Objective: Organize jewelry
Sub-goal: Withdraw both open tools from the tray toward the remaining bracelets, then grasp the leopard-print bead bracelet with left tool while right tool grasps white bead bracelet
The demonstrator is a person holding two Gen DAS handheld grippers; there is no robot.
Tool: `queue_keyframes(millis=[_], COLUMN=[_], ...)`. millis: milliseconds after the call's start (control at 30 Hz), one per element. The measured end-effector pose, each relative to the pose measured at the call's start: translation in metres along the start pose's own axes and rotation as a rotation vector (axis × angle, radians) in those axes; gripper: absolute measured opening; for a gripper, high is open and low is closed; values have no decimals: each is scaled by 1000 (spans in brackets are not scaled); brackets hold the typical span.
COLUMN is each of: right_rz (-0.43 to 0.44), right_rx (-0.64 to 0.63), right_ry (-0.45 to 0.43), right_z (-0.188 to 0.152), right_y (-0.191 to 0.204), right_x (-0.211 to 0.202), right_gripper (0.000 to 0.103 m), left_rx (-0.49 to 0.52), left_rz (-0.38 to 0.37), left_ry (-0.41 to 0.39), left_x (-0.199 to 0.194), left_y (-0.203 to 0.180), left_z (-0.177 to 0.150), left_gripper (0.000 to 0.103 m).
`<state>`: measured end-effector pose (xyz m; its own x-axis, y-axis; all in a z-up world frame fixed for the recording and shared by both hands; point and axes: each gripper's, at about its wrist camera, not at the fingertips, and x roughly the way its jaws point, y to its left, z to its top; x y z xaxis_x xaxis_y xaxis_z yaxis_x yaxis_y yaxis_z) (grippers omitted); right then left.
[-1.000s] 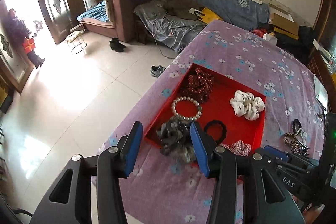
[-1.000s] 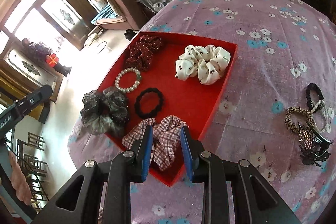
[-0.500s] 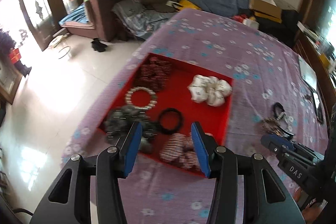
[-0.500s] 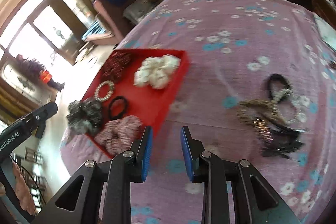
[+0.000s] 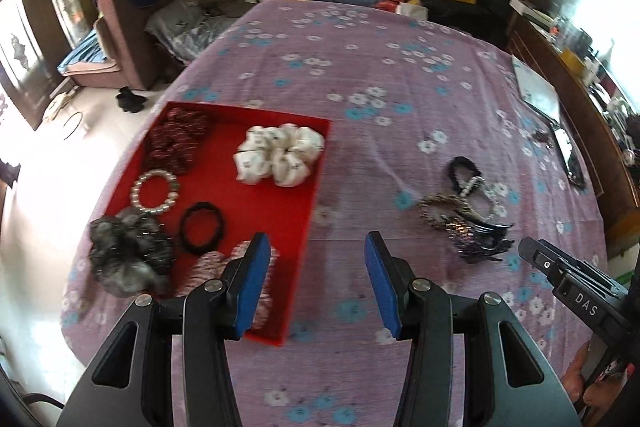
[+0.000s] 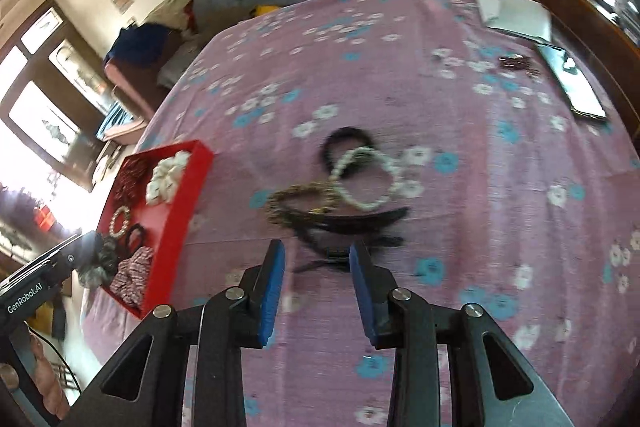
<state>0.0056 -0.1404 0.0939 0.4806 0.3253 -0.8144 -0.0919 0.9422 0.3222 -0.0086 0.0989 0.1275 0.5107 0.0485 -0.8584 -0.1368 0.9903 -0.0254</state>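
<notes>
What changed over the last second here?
Both claws swung away from the red tray toward the loose pile on the cloth. The right claw, empty, is opening just short of the pile; the left claw is open and empty. Tray contents stayed put.

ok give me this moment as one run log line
phase: reaching for loose pile | left hand-held gripper: open, empty | right hand-held gripper: opening, empty, over tangled accessories | red tray: six items inside
</notes>
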Motion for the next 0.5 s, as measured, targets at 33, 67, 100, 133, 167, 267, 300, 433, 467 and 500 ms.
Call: queue_keyframes(millis=[33,67,100,133,167,267,300,433,467,500], right_rz=[-7,-14,-19,-25,-30,-54,-61,-98,-98,-98], right_rx=[6,11,16,23,29,47,52,69,81,89], right_ry=[-8,-14,-17,-22,-28,-42,-46,-19,-9,-1], right_z=[0,0,0,0,1,2,1,-4,-6,-7], right_y=[-6,-11,-15,-21,-27,-43,-48,-71,-76,-79], right_x=[-3,-6,-8,-11,-14,-23,-26,-23,-21,-19], right_gripper=[36,36,36,36,36,36,37,37,37,37], left_rx=[5,9,14,21,27,43,49,64,69,80], left_rz=[-6,-12,-20,-28,-31,-31,-35,-85,-102,-124], left_ry=[2,4,7,11,12,1,2,53,63,74], left_x=[2,3,5,7,9,13,19,41,46,53], left_y=[-4,-7,-11,-15,-18,-23,-25,-36,-39,-45], left_z=[0,0,0,0,1,3,2,2,2,2], left_gripper=[48,48,48,48,48,50,52,53,52,52])
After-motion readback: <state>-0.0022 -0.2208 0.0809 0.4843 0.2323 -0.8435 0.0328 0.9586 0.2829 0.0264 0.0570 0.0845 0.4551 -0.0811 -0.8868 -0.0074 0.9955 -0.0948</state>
